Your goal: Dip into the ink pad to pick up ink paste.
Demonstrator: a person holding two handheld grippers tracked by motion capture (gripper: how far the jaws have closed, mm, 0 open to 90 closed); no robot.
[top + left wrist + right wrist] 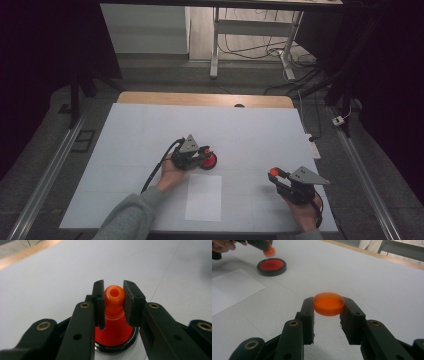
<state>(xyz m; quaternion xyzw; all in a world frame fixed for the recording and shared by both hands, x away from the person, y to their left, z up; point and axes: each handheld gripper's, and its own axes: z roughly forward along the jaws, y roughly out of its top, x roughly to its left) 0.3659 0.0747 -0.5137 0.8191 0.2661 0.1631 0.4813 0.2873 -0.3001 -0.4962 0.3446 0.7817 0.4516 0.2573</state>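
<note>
My left gripper (113,287) is shut on the round knob of an orange stamp (114,296) and points down at a red ink pad in a black round case (117,346). In the high view this gripper (204,154) is at the table's middle, with the ink pad (210,161) under its tips. The right gripper view shows the stamp (270,251) just above the pad (271,266); I cannot tell whether they touch. My right gripper (328,303) is shut on a shallow orange lid (328,303) and holds it above the table at the front right (274,173).
A white sheet of paper (204,196) lies near the front edge between the two hands. The white table cover (150,125) stretches to a wooden edge (200,98) at the back. Metal rails run along both sides.
</note>
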